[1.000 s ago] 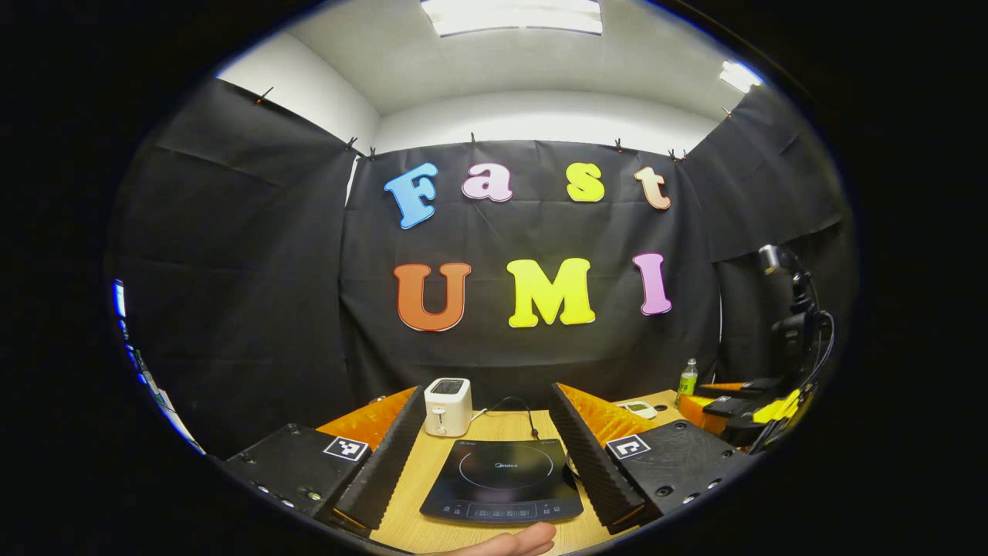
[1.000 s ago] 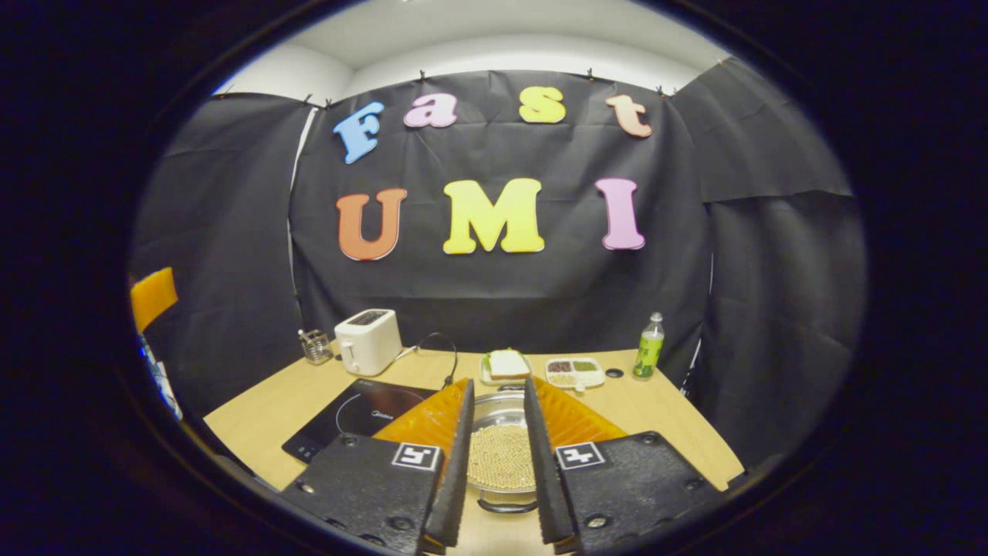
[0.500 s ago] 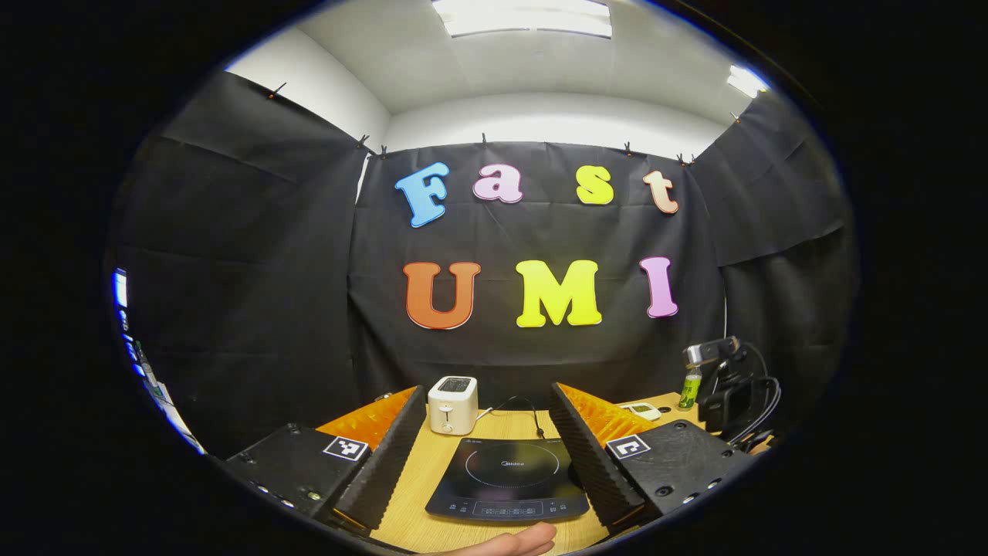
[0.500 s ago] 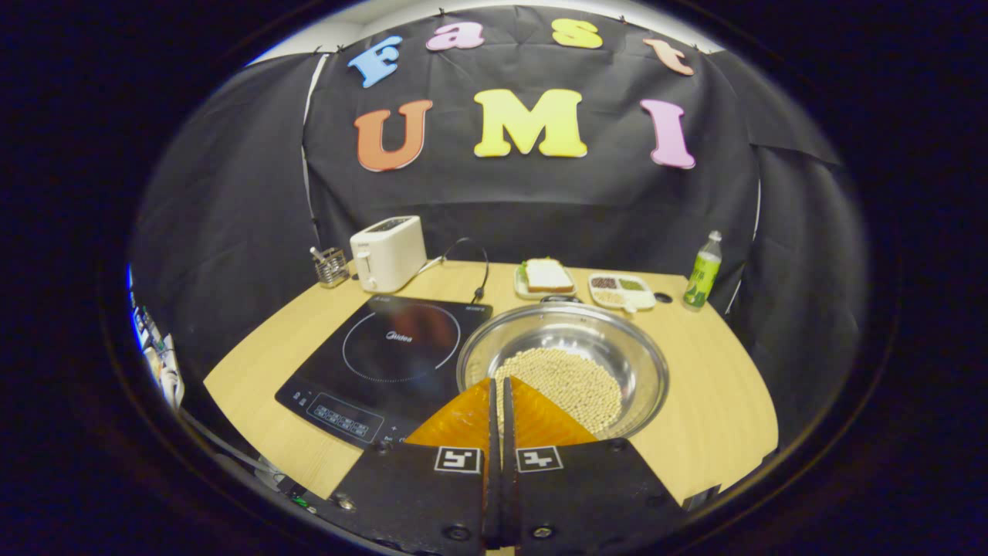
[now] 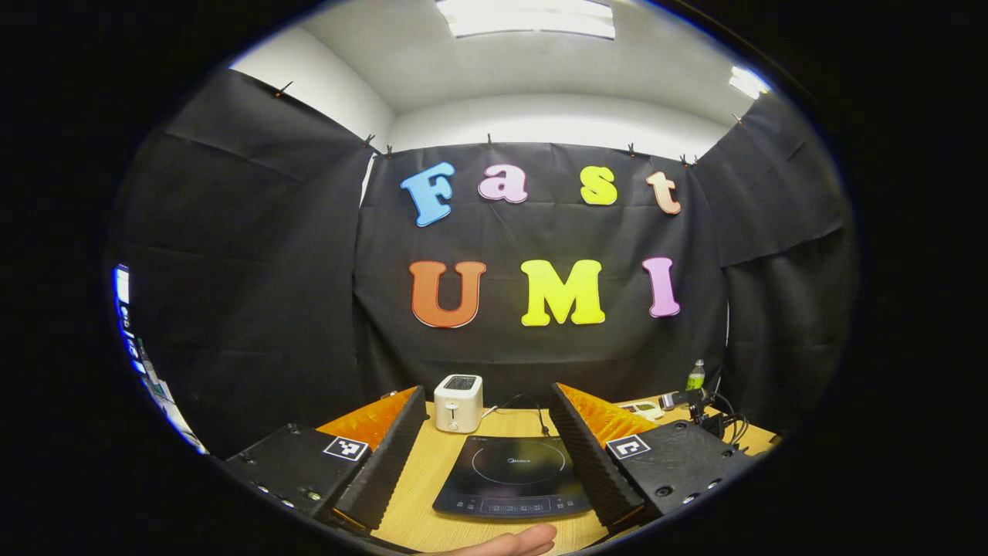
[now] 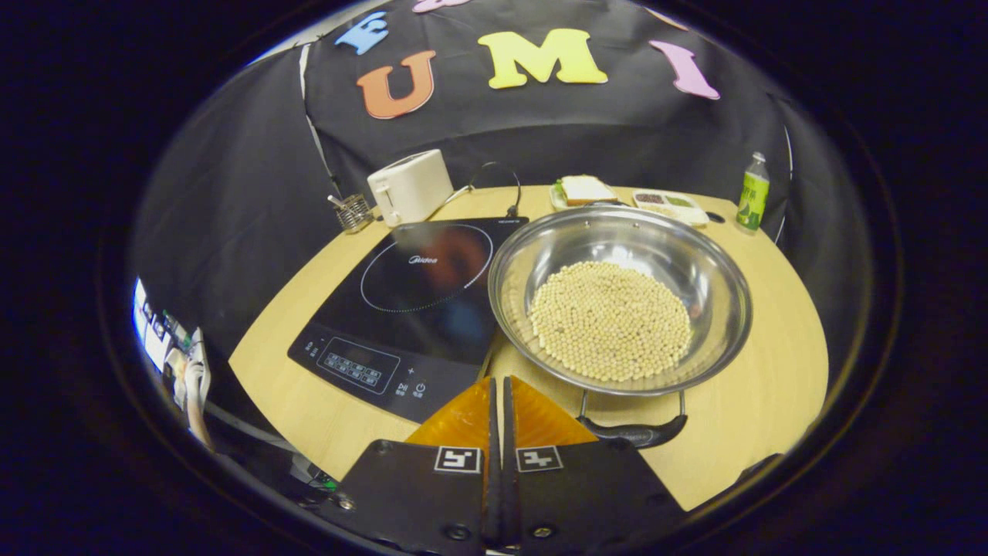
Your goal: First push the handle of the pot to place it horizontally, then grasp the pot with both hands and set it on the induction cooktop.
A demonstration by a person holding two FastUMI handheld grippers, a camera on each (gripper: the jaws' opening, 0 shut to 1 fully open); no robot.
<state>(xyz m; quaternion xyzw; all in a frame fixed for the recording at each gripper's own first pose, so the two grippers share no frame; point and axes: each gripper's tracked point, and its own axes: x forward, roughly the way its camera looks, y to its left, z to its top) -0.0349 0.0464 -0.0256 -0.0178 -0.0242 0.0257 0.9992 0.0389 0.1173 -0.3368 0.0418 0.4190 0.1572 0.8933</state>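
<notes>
Just beyond closed right tongs (image 6: 498,386), pot (image 6: 621,297) (handle nearest)

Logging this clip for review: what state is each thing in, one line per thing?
Pot: on the table beside the cooktop, holding beans, near handle lying flat.
Induction cooktop: bare.
Right gripper: shut, empty.
Left gripper: open, empty.
Toaster: slots empty.
Bottle: upright, capped.
</notes>
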